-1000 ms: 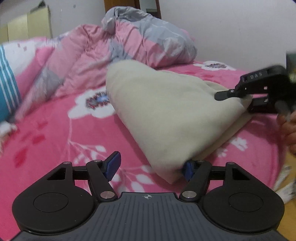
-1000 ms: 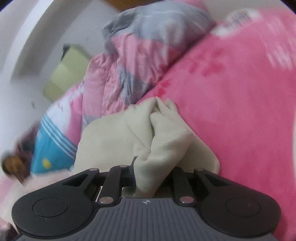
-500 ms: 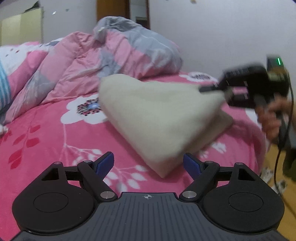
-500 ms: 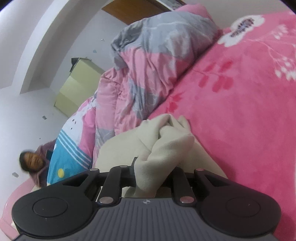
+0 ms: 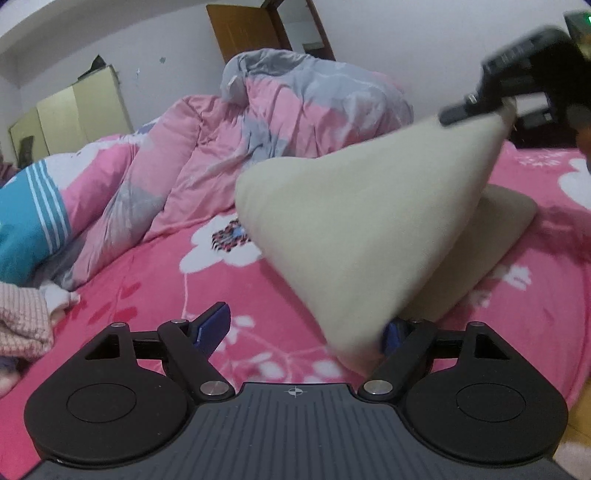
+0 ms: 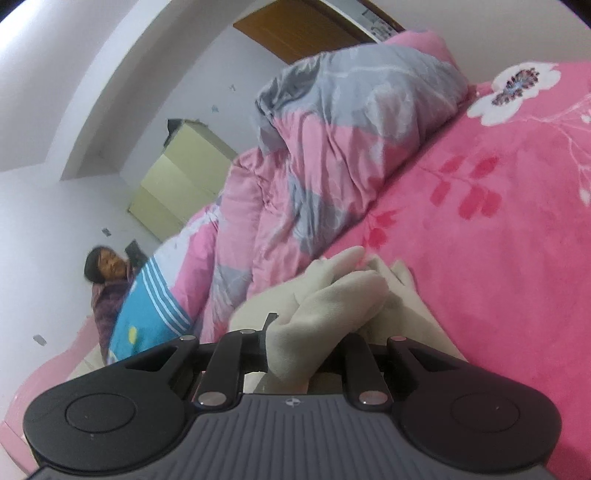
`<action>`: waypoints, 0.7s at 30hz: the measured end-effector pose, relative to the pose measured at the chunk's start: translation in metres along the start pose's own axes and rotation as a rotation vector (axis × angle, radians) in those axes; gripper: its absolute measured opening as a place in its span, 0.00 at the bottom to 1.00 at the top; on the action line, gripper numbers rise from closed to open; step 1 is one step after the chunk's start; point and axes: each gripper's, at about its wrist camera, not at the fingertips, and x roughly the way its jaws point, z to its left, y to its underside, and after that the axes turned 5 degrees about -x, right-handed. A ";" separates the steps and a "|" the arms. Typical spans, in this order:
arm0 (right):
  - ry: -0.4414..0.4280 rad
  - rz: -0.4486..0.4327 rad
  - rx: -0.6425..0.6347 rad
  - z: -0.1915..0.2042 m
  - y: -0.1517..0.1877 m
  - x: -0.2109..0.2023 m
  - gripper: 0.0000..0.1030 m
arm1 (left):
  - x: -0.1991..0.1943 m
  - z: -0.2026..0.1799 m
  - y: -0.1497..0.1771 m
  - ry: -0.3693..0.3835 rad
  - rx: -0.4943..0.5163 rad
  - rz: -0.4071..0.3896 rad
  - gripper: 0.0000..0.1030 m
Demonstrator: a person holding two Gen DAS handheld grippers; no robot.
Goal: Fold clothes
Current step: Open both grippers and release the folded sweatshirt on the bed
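So the garment (image 5: 354, 221) sits on the bed (image 5: 155, 295), right of centre in the left wrist view, one corner pulled up to the upper right by the right tongs (image 5: 476, 110). Its near corner hangs between the wide-apart fingers of the left tongs (image 5: 303, 332). Behind it the heaped duvet (image 5: 295, 110) lies across the bed, with a pillow (image 5: 29, 221) to its left. A cupboard (image 5: 74, 114) and door (image 5: 251, 29) stand against the back wall.
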 end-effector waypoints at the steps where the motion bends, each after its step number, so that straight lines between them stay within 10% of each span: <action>1: 0.020 0.011 0.007 -0.008 0.007 0.001 0.15 | 0.002 0.001 0.001 0.007 -0.005 0.006 0.80; 11: 0.041 0.037 0.080 -0.038 0.032 -0.001 0.20 | -0.009 0.045 -0.004 0.220 -0.184 0.135 0.86; 21: 0.114 -0.074 0.018 -0.031 0.024 -0.079 0.37 | -0.039 0.085 -0.025 0.344 -0.421 0.027 0.88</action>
